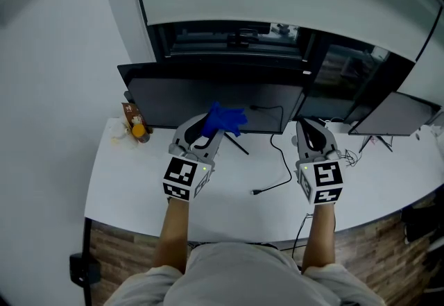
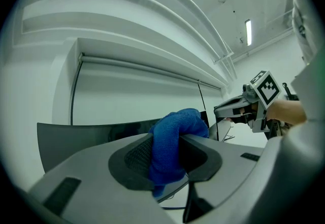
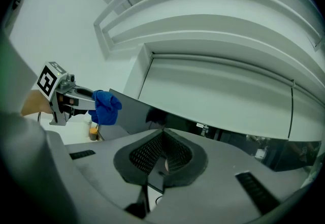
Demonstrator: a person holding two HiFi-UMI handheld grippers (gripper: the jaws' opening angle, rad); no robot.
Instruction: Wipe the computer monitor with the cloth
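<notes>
1. My left gripper (image 1: 205, 137) is clamped on a bunched blue terry cloth (image 1: 226, 118), close in front of the wide black computer monitor (image 1: 173, 100); contact unclear.
2. My right gripper (image 1: 311, 138) has its jaws pressed together, holding nothing, above the white desk (image 1: 139, 187).

Left tongs (image 1: 210, 134) clamp cloth (image 1: 226, 119) near monitor (image 1: 173, 100).

Monitors two: centre monitor (image 1: 177, 100), right monitor (image 1: 397, 116); blue cloth (image 1: 225, 119) one; claws two: left claw (image 1: 210, 128), right claw (image 1: 312, 125); cable (image 1: 289, 174) one.
</notes>
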